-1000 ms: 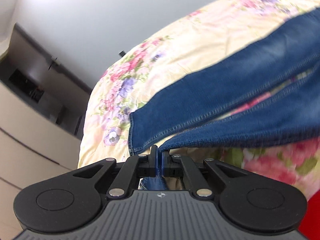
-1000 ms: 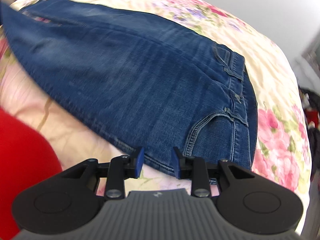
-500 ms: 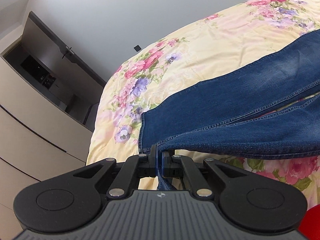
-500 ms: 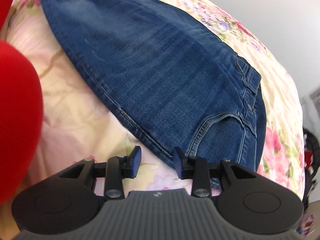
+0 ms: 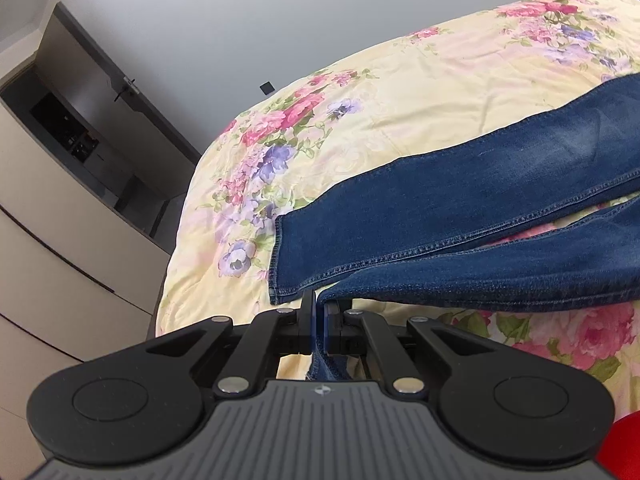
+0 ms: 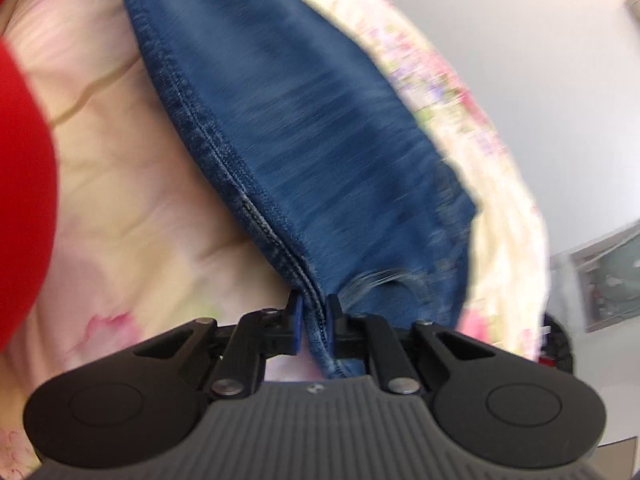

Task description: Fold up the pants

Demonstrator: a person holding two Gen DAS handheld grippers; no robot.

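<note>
- Left wrist view: left gripper (image 5: 319, 322) clamped on the hem corner of the near leg of the jeans (image 5: 460, 220); denim pinched between the pads, a bit hanging below them.
- Near leg runs right from the grip and looks lifted off the bedspread (image 5: 420, 92). Far leg lies flat on the bed, hem just beyond the fingertips.
- Legs close together at the hem end, a gap of floral cover showing between them further right.
- Background: grey wall, cream cabinet (image 5: 48, 248) left, dark doorway (image 5: 96, 120).
- Right wrist view: heavy motion blur. Right gripper (image 6: 313, 322) jaws have just been closing, now clenched on the jeans (image 6: 304, 112) at the side seam, near the front pocket at the waist end.
- Denim stretches up and away from the grip across the bedspread (image 6: 132, 200).
- Red sleeve (image 6: 20, 200) at left edge; can't tell more about it.
</note>
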